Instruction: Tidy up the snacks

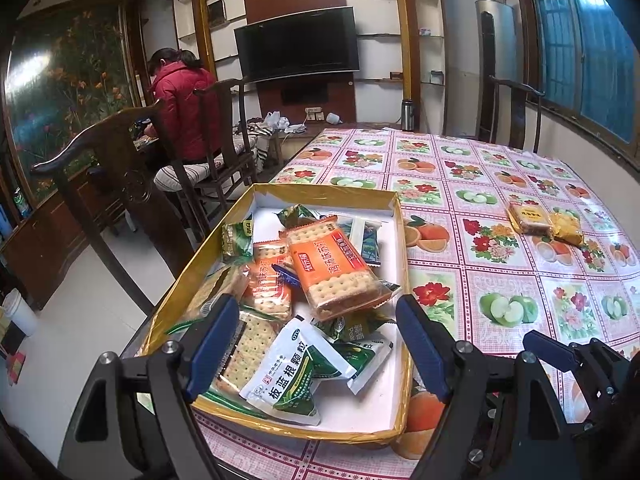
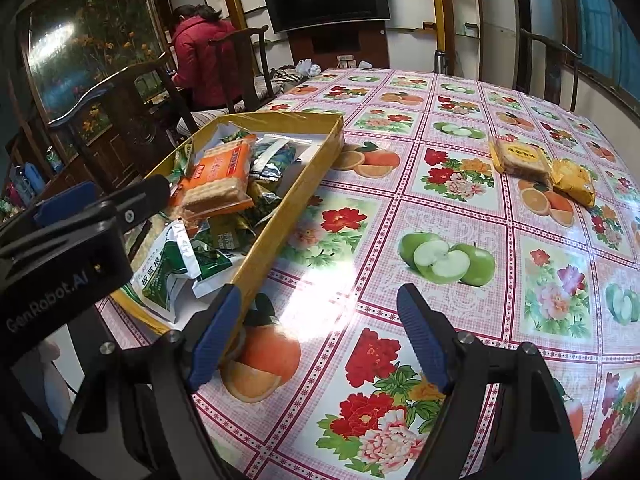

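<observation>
Table (image 2: 400,216) w/ a glossy fruit-and-flower cloth fills most of both views. Behind it: dark TV (image 1: 296,46) on the wall unit, wooden chairs (image 1: 120,168) on the left side, and a person in a red jacket (image 1: 180,108) seated w/ back to the cameras.

Gold-sided box (image 1: 404,264) w/ white inside sits at the table's left near edge, long side running away from the cameras. It's packed w/ snacks: an orange cracker pack (image 1: 332,264) lies on top of the pile, tilted; more cracker packs under and left of it; a white-green granule sachet (image 1: 288,372) at the near end; small green pea packets (image 1: 236,236) scattered around; a few blue-white sachets at the far right inside corner.

Two snacks are outside the box, well apart from it, on the right part of the cloth: a clear-wrapped biscuit pack w/ yellow label (image 2: 520,158) and, touching its right side, a yellow packet (image 2: 572,178).

Left gripper (image 1: 320,340) hangs over the near end of the box, jaws spread wide, blue pads either side of the pile, nothing pinched btwn them; can't tell if the pads touch any pack.

Right gripper (image 2: 320,332) is over bare cloth just right of the box's near corner, jaws also wide apart, empty; its left finger (image 2: 216,336) overlaps the box wall in view.
</observation>
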`<state>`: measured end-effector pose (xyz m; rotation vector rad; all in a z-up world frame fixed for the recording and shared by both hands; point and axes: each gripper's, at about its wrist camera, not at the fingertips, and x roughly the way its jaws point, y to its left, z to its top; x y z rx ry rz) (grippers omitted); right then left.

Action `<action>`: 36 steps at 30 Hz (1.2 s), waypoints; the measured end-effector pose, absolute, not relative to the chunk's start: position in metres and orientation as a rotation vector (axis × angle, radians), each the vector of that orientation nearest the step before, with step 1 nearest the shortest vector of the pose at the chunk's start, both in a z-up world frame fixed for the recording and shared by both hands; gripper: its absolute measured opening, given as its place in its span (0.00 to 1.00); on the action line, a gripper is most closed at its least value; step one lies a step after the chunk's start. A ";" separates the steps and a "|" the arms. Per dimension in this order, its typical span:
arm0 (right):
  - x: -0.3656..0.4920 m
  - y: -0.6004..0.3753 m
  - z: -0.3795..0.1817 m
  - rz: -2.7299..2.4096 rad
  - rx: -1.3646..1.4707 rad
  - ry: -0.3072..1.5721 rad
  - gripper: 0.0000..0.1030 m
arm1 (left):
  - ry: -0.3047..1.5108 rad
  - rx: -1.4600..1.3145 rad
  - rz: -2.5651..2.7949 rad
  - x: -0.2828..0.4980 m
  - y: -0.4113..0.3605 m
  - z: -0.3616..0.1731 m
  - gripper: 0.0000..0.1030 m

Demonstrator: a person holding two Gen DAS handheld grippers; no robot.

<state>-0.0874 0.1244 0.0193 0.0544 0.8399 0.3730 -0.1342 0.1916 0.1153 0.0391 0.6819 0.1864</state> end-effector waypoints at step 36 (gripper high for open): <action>-0.047 -0.063 0.060 0.217 0.195 0.870 0.79 | 0.730 0.016 -0.289 -0.059 0.106 0.195 0.79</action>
